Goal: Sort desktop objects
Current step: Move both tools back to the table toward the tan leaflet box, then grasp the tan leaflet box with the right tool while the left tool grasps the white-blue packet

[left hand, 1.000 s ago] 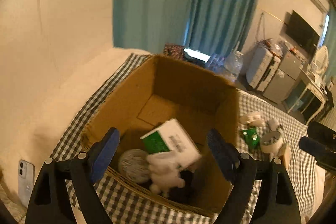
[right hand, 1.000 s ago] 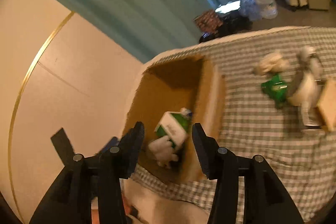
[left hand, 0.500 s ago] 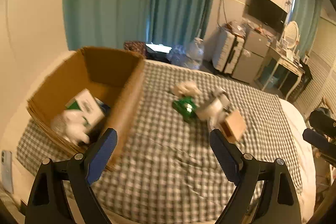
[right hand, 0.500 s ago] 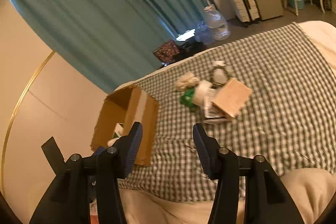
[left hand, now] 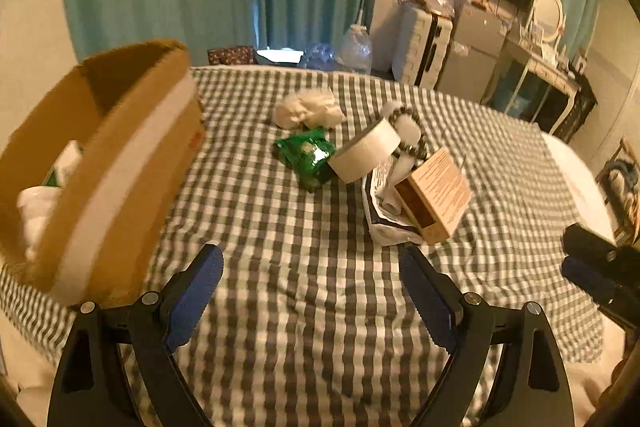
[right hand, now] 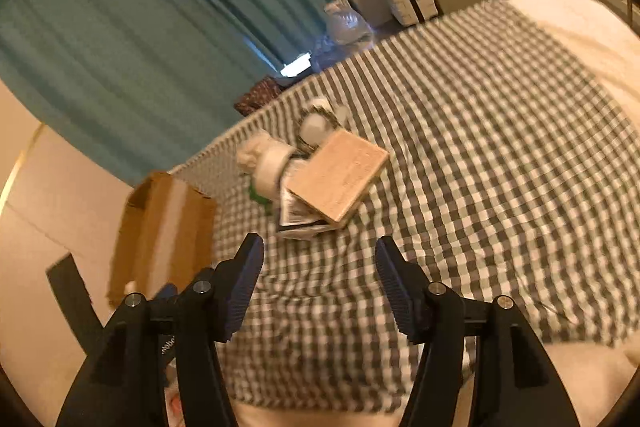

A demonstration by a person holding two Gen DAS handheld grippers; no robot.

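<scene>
A: Where is the open room?

B: The checked cloth [left hand: 304,267] lies bare ahead of both grippers, between the cardboard box [left hand: 120,163] and the cluster of objects. The cloth on the far right side is also bare.

A: What blocks the way?

B: The box stands at the left edge, its near wall upright. Mid-cloth, a tan box [left hand: 438,193] lies tilted on a white printed packet [left hand: 380,223]. A tape roll [left hand: 366,155] leans just beside it, touching a green packet [left hand: 310,155]. A white fluffy item [left hand: 310,109] and a bead bracelet [left hand: 412,135] lie behind. These sit close together, with little gap between them.
</scene>
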